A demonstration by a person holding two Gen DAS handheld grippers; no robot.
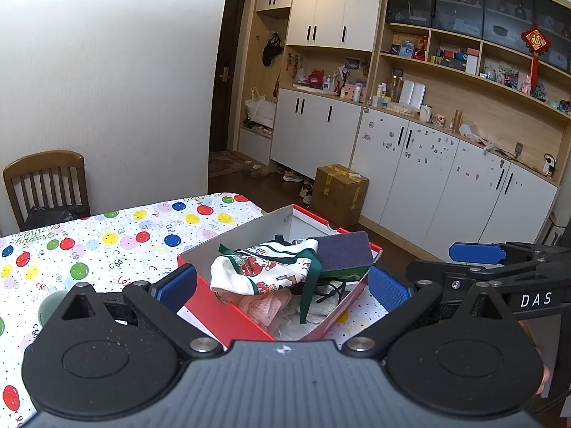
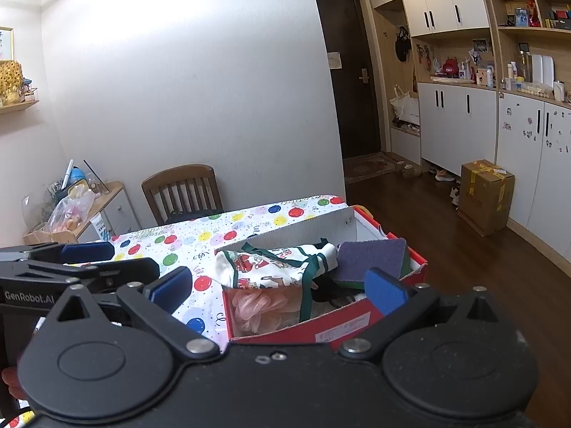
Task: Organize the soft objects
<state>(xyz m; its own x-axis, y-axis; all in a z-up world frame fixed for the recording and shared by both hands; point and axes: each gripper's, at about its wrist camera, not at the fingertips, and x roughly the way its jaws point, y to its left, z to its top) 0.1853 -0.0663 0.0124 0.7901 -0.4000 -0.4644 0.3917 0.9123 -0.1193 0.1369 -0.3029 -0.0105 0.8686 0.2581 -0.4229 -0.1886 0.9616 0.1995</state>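
Observation:
A red cardboard box [image 1: 228,315] [image 2: 342,326] with a grey inside stands at the table's right end. It holds a white printed cloth with green straps [image 1: 264,271] [image 2: 274,264], a purple and green sponge [image 1: 344,251] [image 2: 371,258], a pink soft item [image 1: 264,305] [image 2: 257,305] and dark items underneath. My left gripper [image 1: 282,285] is open and empty, its blue pads either side of the box. My right gripper [image 2: 278,290] is open and empty just before the box; it also shows in the left wrist view [image 1: 478,253].
The table wears a balloon-print cloth [image 1: 107,246] [image 2: 221,235]. A pale green ball [image 1: 51,306] lies on it at the left. A wooden chair [image 1: 46,185] [image 2: 182,190] stands behind the table. A cardboard carton [image 1: 339,192] sits on the floor by white cabinets.

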